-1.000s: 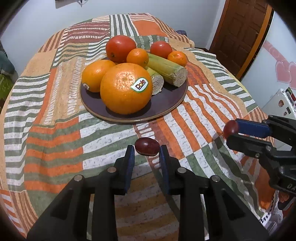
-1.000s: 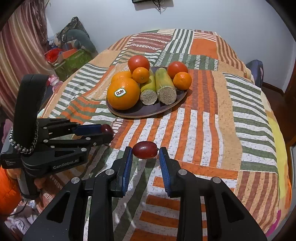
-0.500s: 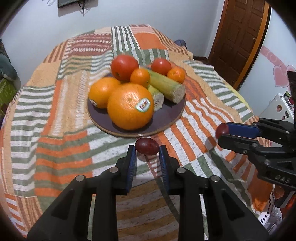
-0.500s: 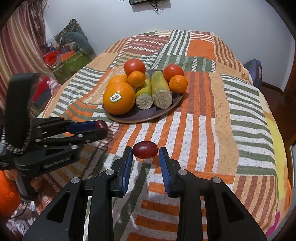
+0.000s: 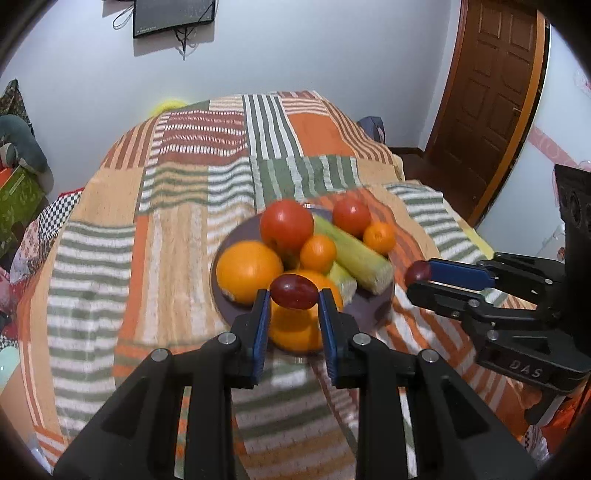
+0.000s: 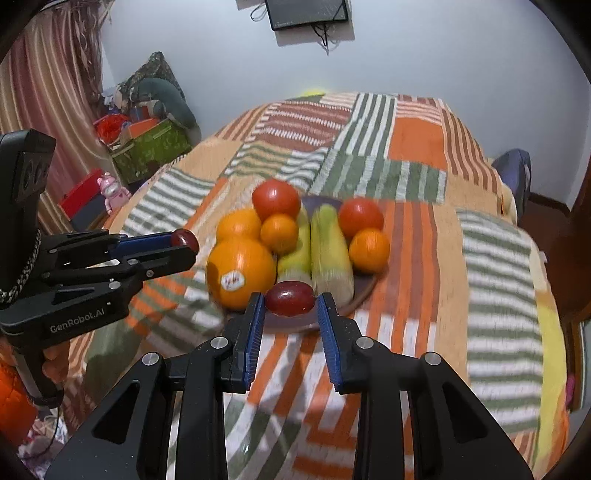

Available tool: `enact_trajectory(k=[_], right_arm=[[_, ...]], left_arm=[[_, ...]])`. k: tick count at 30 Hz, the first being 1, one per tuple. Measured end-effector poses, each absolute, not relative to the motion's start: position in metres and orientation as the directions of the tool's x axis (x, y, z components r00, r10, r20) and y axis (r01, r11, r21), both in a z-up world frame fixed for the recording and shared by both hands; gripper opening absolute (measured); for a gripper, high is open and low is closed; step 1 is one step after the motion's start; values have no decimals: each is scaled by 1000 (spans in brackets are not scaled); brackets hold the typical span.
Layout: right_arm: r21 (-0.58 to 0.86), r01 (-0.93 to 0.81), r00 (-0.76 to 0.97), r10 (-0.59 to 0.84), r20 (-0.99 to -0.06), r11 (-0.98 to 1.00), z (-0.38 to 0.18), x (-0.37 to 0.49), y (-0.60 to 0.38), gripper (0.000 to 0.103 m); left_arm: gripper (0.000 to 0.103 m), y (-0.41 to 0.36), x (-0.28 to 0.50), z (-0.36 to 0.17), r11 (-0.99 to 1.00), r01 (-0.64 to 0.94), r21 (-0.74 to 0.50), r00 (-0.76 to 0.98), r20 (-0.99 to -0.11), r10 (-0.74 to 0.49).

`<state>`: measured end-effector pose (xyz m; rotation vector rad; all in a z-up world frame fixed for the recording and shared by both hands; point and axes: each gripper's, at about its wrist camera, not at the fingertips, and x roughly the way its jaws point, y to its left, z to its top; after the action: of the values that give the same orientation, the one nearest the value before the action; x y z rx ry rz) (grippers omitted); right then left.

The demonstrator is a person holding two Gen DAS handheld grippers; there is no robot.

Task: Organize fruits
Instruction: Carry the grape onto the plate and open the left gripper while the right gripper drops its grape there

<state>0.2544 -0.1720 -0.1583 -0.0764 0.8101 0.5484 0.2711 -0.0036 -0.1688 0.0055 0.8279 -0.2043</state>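
A dark plate point(image 5: 369, 312) on the striped cloth holds oranges point(image 5: 249, 271), tomatoes point(image 5: 286, 224), mandarins and two green cane pieces point(image 5: 360, 258). My left gripper point(image 5: 294, 295) is shut on a dark red grape point(image 5: 294, 291), held in the air in front of the plate. My right gripper point(image 6: 290, 301) is shut on a second red grape point(image 6: 290, 298), also raised before the plate point(image 6: 364, 291). Each gripper shows in the other's view: the right one point(image 5: 419, 273) at the right, the left one point(image 6: 184, 240) at the left, both with a grape at the tips.
The patchwork striped cloth point(image 5: 184, 236) covers a round table. A wooden door point(image 5: 491, 99) stands at the right. Boxes and toys point(image 6: 147, 144) lie on the floor by a curtain at the left. A wall screen point(image 6: 306, 13) hangs behind.
Both grippers have risen and drawn back with their grapes; the plate now looks farther and lower, and more of the wall shows. Both stay shut.
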Motion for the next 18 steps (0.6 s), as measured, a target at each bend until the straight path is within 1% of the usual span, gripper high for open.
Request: enact_trajectory(k=[8, 14, 18], right_arm=[[126, -505, 555, 433, -710, 854, -166, 291, -154, 27], [113, -518, 527, 421, -738, 848, -180, 300, -149, 27], [100, -521, 535, 416, -735, 847, -180, 300, -151, 28]], left_arm=[[26, -6, 307, -178, 982, 169, -84, 650, -740, -175], [26, -9, 320, -189, 979, 178, -94, 636, -749, -188], [26, -9, 319, -194, 979, 177, -105, 626, -755, -194]])
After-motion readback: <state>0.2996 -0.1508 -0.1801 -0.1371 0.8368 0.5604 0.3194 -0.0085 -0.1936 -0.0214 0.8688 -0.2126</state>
